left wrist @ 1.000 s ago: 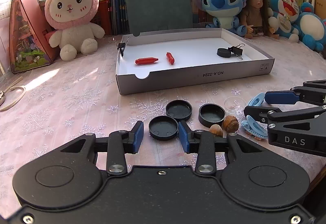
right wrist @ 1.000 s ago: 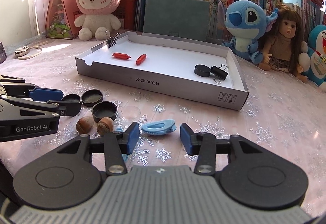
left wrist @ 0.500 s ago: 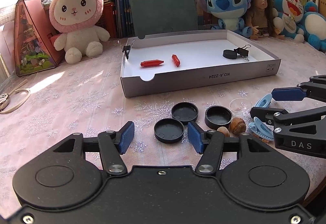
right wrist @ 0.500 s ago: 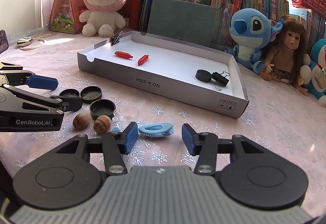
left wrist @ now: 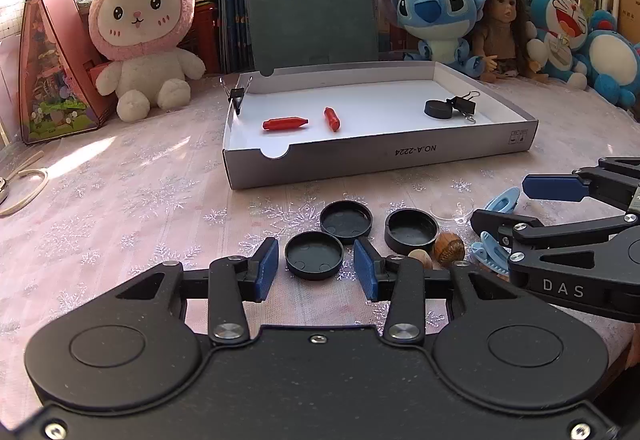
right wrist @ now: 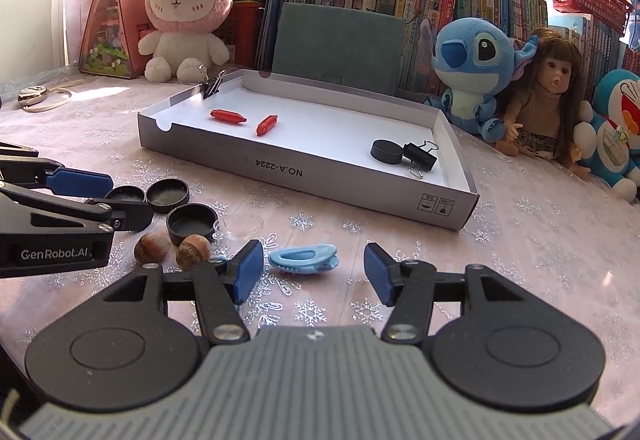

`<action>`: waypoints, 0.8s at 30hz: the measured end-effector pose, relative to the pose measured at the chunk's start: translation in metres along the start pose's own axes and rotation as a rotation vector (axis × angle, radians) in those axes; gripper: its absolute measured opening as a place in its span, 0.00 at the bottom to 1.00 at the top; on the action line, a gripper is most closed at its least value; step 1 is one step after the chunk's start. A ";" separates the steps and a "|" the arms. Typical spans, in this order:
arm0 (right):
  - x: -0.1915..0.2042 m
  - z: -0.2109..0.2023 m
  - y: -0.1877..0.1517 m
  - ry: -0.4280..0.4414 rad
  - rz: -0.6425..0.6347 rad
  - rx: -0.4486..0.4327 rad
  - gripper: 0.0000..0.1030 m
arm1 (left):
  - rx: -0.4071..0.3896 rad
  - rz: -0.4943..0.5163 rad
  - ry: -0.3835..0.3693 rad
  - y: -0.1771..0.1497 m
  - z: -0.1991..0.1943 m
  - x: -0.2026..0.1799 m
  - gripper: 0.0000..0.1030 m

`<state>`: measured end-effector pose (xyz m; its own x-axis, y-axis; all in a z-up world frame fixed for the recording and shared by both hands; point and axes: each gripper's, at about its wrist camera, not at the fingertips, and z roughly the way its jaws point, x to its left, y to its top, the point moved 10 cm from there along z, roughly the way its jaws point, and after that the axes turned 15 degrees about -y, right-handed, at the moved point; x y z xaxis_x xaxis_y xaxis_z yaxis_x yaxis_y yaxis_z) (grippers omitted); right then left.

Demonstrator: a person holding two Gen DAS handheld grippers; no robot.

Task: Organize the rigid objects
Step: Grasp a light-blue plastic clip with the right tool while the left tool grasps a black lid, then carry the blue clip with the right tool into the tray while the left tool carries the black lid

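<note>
My left gripper (left wrist: 316,268) is open, its blue pads either side of a black round cap (left wrist: 314,254) on the table. Two more black caps (left wrist: 346,221) (left wrist: 412,230) and two acorns (left wrist: 449,250) lie just beyond. My right gripper (right wrist: 314,272) is open around a light blue hair clip (right wrist: 304,258). The grey-walled white tray (left wrist: 380,154) holds two red capsules (left wrist: 285,123), a black cap (left wrist: 438,108) and binder clips (left wrist: 464,105).
A clear plastic lid (right wrist: 240,224) lies by the acorns. Plush toys (left wrist: 140,28), a doll (right wrist: 548,96), a teal board (left wrist: 312,28) and books line the back. A pink house-shaped box (left wrist: 52,68) stands far left.
Both grippers have pulled back and risen slightly and their jaws have opened wider. The objects on the table have not moved.
</note>
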<state>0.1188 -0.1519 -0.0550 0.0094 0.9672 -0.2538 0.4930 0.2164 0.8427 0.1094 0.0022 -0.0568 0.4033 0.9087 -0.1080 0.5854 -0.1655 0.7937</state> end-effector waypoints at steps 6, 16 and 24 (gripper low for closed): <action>0.001 -0.001 0.000 -0.014 0.012 -0.013 0.68 | -0.009 -0.017 0.000 0.001 -0.002 -0.002 0.29; 0.002 -0.001 0.001 0.007 0.011 -0.001 0.44 | -0.030 -0.047 0.015 0.005 -0.009 0.001 0.29; -0.016 -0.004 0.020 0.005 0.076 -0.021 0.44 | -0.090 -0.079 0.019 0.033 -0.025 0.009 0.29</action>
<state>0.1248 -0.1623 -0.0320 0.0418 0.9816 -0.1862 0.4726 0.1448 0.8693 0.1151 0.0143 -0.0167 0.3445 0.9247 -0.1617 0.5491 -0.0587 0.8337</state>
